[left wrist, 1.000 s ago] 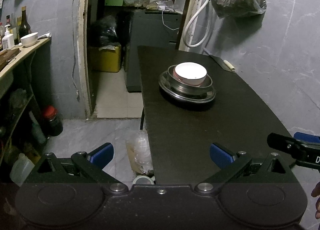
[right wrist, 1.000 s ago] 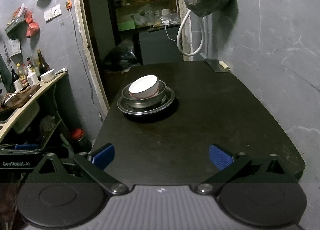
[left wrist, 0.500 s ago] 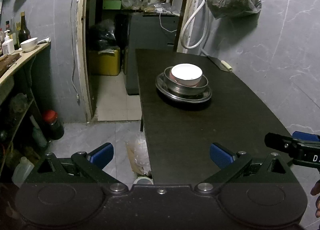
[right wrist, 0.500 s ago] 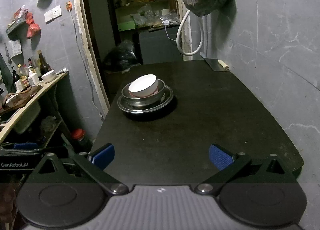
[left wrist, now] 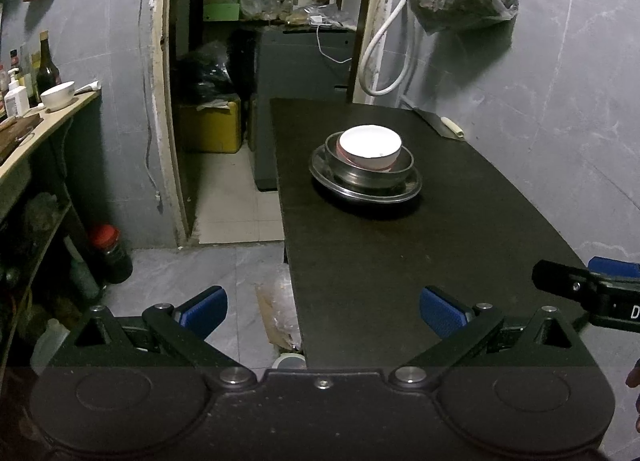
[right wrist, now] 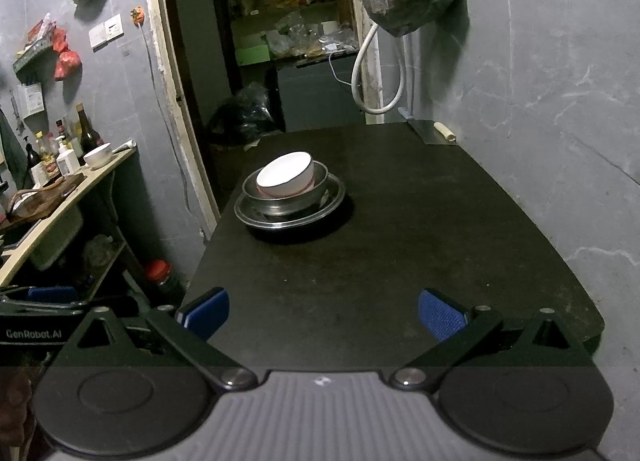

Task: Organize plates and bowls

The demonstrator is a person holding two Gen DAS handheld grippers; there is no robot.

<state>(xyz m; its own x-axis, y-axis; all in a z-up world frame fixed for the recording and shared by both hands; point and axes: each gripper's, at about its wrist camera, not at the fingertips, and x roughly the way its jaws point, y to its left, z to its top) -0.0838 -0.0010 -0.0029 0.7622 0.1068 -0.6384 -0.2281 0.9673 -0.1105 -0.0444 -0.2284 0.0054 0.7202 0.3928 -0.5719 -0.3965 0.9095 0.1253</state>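
Both tools hang over the near end of a dark bench (right wrist: 420, 253), the left gripper (left wrist: 322, 309) and right gripper (right wrist: 324, 311) each spread wide and empty. Well beyond them, toward the bench's left edge, a white ceramic bowl (right wrist: 286, 180) sits tilted in a steel bowl (right wrist: 316, 191) on a steel plate (right wrist: 256, 217). The ceramic looks brittle and slick; its raised rim seems the safest hold.
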